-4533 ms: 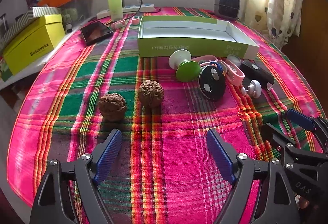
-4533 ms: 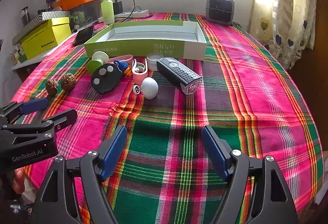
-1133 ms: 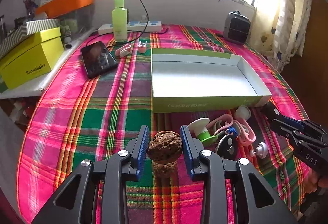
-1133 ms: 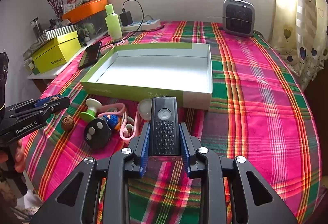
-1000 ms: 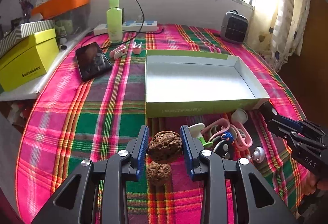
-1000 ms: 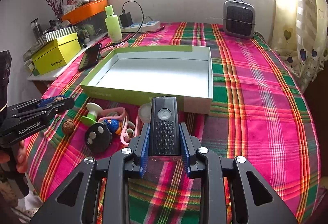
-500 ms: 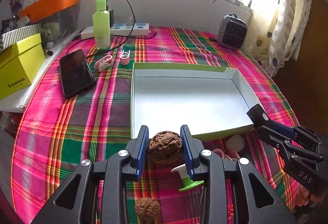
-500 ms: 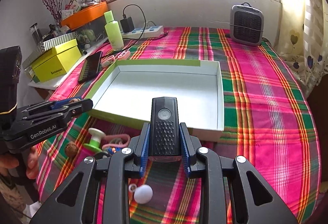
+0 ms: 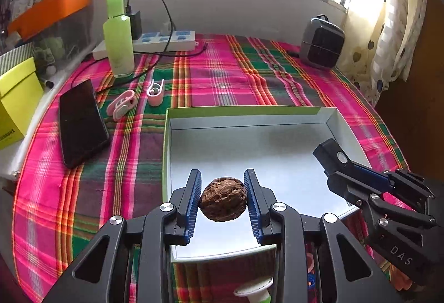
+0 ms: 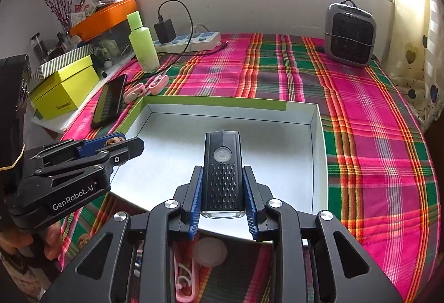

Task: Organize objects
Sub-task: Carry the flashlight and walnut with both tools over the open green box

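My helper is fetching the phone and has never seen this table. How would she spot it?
Start at the open green box on the plaid cloth. Left of it lies a flat black phone, screen up, short of the green bottle. The two pink clips beside it are small; the phone is the only dark slab.

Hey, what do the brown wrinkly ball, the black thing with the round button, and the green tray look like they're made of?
Walnut: natural woody shell, matte, deeply furrowed and brown.
Black device: likely moulded plastic, with a semi-matte body, raised triangular grip texture and a clear lens end; probably a small light.
Tray: seems to be cardboard, with thin folded walls, a green outside and a smooth white inside with slight sheen.
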Motion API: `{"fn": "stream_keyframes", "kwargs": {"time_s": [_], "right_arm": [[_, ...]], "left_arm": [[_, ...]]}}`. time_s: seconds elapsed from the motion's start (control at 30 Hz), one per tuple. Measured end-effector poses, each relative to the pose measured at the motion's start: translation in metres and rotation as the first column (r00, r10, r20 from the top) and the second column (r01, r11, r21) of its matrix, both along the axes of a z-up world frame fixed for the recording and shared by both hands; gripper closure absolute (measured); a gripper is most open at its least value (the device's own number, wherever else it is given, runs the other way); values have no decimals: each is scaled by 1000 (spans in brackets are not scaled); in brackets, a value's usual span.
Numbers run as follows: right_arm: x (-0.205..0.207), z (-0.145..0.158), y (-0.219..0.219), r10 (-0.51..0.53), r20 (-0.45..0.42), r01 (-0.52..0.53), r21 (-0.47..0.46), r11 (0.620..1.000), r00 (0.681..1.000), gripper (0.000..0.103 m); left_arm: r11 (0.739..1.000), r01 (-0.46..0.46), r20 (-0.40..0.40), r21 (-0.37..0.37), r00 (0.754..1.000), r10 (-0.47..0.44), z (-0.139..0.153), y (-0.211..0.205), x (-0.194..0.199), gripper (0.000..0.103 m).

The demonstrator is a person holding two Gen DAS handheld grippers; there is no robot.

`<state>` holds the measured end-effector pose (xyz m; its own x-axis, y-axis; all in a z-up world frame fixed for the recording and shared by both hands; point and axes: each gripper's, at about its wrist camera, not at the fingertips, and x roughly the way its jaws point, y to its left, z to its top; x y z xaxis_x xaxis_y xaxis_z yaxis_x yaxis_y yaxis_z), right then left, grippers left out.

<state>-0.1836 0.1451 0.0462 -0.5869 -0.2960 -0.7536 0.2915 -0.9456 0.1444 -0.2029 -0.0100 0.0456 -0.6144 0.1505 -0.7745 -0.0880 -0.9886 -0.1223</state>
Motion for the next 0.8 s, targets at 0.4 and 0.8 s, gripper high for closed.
{"fn": "stream_keyframes", "kwargs": {"time_s": [0.4,0.8], "right_arm": [[-36,-13,-10,-11,49,11,2,1000,999,75],[-52,-24,-11,-33,70,32,24,999,997,75]], "left_arm": [[999,11,27,-40,1000,-10,-10,9,-42,73],[998,2,58,-59,998,1,-24,12,-64,73]]}}
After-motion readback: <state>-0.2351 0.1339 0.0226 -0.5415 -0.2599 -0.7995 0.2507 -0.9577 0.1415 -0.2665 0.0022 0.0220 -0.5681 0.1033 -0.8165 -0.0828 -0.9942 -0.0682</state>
